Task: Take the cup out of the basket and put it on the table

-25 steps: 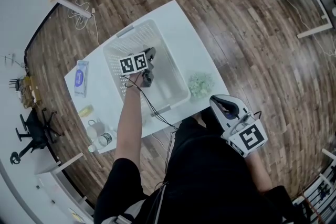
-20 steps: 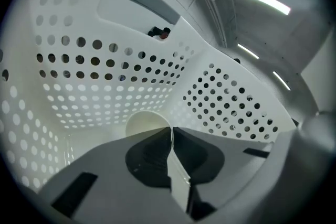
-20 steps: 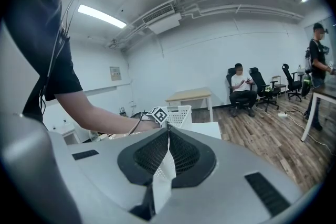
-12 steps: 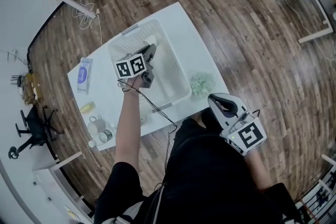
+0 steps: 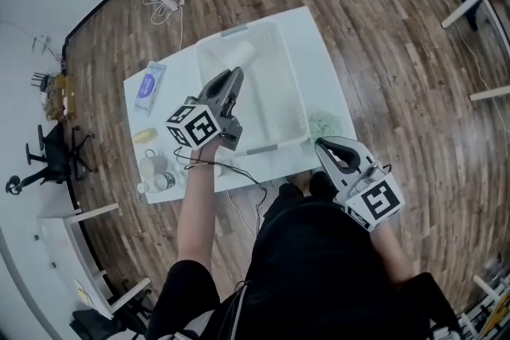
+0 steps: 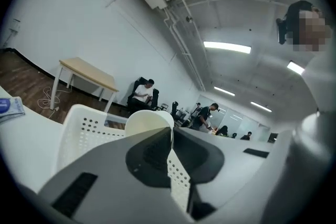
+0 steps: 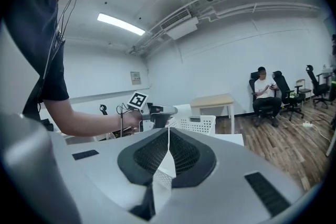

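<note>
**Cup** (image 5: 241, 53): cream-white, lying on its side in the air at the tip of the left gripper, inside the outline of the basket over its far half. In the left gripper view the cup (image 6: 144, 120) sits right at the jaw tips, its wall caught in the seam between them.

**Left gripper** (image 5: 237, 74): raised over the basket and pointing away from the person. Jaws almost together, pinching the cup's thin wall (image 6: 171, 131). Marker cube (image 5: 194, 127) at its rear, with a cable (image 5: 231, 170) trailing down from it.

**Basket** (image 5: 293, 84): white, perforated walls, standing lengthwise on the table. No other contents can be made out.

**Table** (image 5: 311, 32): white and rectangular. A green-and-white wad (image 5: 325, 123) lies just beside the basket's near right corner. On the left side lie a blue-and-white packet (image 5: 150, 84), a yellow item (image 5: 145, 136) and small containers (image 5: 155, 173), all well apart from the basket.

**Right gripper** (image 5: 325, 146): held off the table's near right edge, close to the person's body. Jaws pressed together with nothing between them (image 7: 168, 134).

**Surroundings**: wooden floor (image 5: 382, 76); tan desk (image 6: 86, 73) against the far wall; seated person (image 6: 142, 94) beyond it.
</note>
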Demonstrator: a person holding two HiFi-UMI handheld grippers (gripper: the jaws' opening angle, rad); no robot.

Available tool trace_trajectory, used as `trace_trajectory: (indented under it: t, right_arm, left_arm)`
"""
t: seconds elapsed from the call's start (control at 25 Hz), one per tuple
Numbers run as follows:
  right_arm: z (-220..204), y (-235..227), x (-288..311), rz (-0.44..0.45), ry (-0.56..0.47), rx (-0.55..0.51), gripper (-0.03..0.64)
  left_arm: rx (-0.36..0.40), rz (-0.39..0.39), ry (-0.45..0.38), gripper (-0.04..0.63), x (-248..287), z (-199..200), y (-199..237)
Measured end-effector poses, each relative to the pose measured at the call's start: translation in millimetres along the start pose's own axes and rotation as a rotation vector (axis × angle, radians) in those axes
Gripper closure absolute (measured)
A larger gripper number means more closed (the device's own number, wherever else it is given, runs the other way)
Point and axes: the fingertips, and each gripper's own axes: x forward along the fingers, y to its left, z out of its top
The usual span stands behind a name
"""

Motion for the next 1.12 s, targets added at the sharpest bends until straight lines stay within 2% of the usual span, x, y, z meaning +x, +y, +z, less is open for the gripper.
trace_trajectory:
  t: [0.24, 0.56, 0.72, 0.96, 1.12]
  right_arm:
    - [5.7, 25.9, 19.5, 0.128, 0.001, -0.030, 0.592]
    - [4.6, 67.3, 47.6, 0.277, 0.024, -0.065, 0.592]
    - [-0.6, 85.8, 59.7, 0.323, 0.036, -0.069, 0.592]
    - [-11.3, 106.3, 66.1, 0.361, 0.065, -0.072, 0.592]
    - [-17.2, 113.2, 65.6, 0.373, 0.078, -0.073, 0.592]
  left_arm:
    - [0.011, 0.063, -0.244, 0.575, -96.0, 45.3, -24.9]
    - [-0.002, 0.243, -0.411, 0.575, -212.9, 20.5, -33.9]
    - [0.005, 0.363, -0.379, 0.575, -251.7, -17.0, -30.5]
    - [-0.042, 0.480, -0.322, 0.575, -294.3, -67.4, -16.0]
    - [0.031, 0.579, -0.215, 0.575, -312.5, -98.2, -4.7]
